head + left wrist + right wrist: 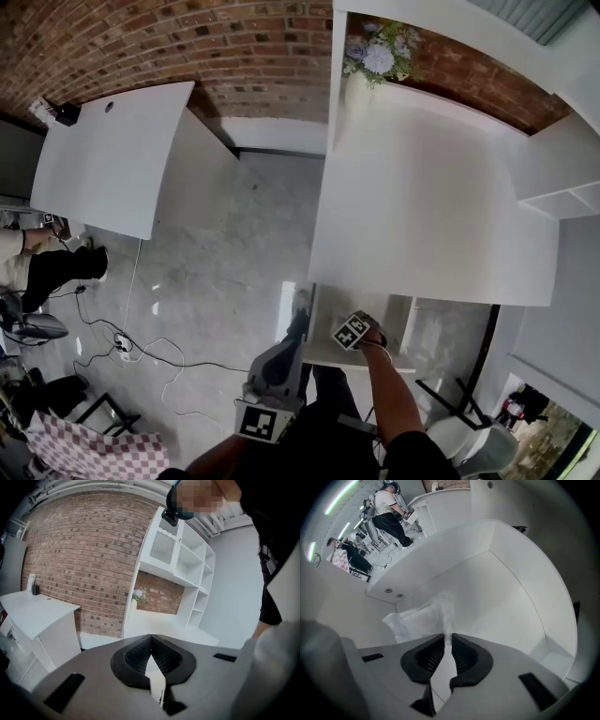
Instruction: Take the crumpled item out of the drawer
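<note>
The right gripper (449, 640) pinched only a thin peak of the crumpled plastic (415, 619), left of centre in the drawer (501, 597). A quick lift might have slipped it free. The left gripper (151, 641) was closed, empty.

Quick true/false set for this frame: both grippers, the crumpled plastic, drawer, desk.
1. The right gripper pinches a peak of the crumpled plastic inside the drawer. True.
2. The left gripper holds a cloth. False: its jaws are together with nothing between them.
3. The crumpled plastic lies on top of the desk. False: it sits in the open drawer below the desk.
4. Flowers stand at the far end of the desk, by the brick wall. True.
</note>
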`<state>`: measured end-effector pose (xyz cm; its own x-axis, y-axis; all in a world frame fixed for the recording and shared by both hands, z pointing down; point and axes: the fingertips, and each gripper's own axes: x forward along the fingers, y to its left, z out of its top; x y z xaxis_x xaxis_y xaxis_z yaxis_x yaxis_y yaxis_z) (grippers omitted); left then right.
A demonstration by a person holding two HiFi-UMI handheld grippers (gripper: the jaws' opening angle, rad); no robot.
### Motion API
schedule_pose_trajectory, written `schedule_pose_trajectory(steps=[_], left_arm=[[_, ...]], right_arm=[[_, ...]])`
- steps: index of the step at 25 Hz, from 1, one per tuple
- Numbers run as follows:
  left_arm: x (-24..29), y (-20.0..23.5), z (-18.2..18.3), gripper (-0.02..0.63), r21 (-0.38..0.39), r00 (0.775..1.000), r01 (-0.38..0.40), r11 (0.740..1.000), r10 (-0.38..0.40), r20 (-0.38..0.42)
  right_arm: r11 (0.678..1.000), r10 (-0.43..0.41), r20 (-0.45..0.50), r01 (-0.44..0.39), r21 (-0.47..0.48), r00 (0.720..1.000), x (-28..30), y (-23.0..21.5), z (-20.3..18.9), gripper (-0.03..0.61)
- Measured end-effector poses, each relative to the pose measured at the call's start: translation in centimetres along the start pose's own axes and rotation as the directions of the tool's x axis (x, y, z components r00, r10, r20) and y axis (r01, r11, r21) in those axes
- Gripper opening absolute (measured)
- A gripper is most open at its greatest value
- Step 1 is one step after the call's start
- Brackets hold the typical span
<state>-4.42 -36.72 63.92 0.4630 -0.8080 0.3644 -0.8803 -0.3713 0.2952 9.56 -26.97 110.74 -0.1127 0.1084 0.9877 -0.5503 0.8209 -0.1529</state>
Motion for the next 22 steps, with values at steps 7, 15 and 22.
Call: schedule_pose_trajectory(steps=[7, 15, 22], left_arm=[[-0.6, -1.2, 1.1, 0.025, 0.030, 0.999, 0.017, 0.999, -0.018, 0.049], [-4.9, -6.0, 2.2, 0.025, 0.060, 0.995, 0.038, 0.997, -0.043, 0.090], [-10.1, -11.5, 2.8, 0.025, 0.115, 0.987, 0.041, 0.992, -0.058, 0.151]], right_arm=[[0.997, -0.063, 0.051, 0.061, 0.049, 0.997, -2.7, -0.9, 0.0, 0.040], [0.976, -0.213, 0.221, 0.198, 0.089, 0.952, -13.4, -0.7, -0.9, 0.037], [0.931, -0.359, 0.452, 0.279, 0.237, 0.816, -26.5, -0.1, -1.5, 0.034]])
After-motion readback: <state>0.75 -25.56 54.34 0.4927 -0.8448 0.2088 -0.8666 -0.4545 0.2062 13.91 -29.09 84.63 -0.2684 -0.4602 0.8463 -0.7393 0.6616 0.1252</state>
